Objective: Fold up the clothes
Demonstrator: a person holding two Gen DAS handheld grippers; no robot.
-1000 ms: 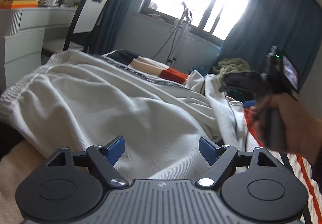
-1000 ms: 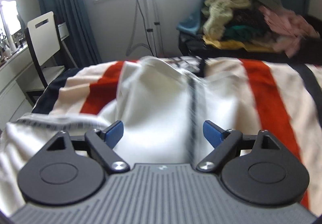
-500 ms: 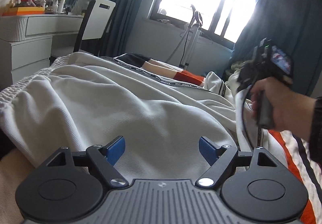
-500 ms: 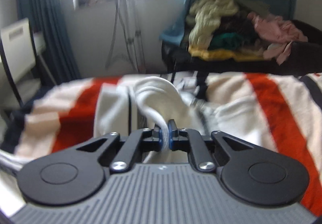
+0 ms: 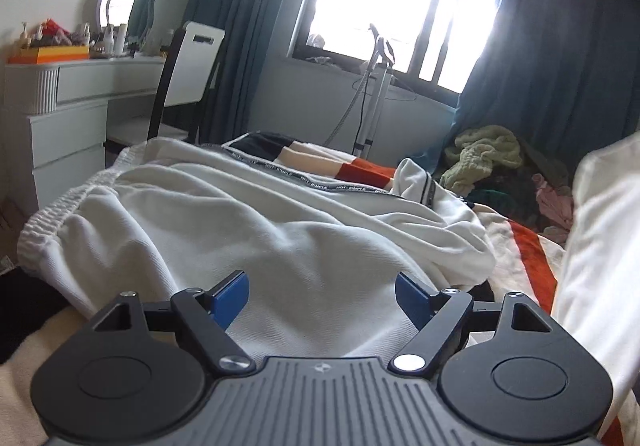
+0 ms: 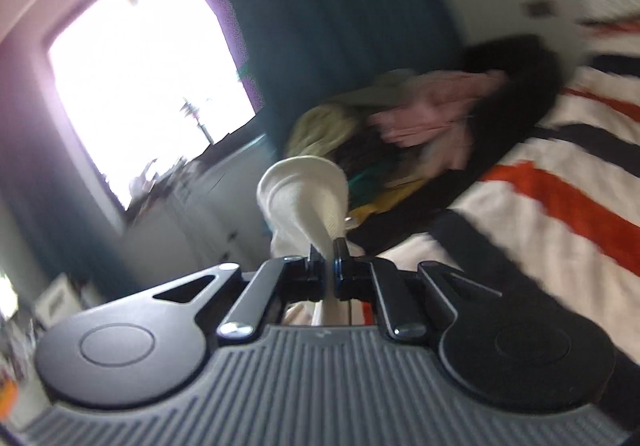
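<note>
A white garment with an elastic waistband at the left and a black printed side stripe lies spread over the bed. My left gripper is open, its blue pads just above the near part of the cloth, touching nothing. My right gripper is shut on a bunched fold of the white garment and holds it lifted and tilted. In the left wrist view the lifted white cloth hangs at the right edge.
A striped red, cream and black blanket covers the bed. A pile of mixed clothes sits at the far right. A white dresser and a chair stand at the left. A garment steamer stand is under the window.
My right gripper closed on a fold of the white garment, then lifted it and swung, tilting its view. The hand and right gripper have left the left wrist view; lifted cloth hangs there now.
</note>
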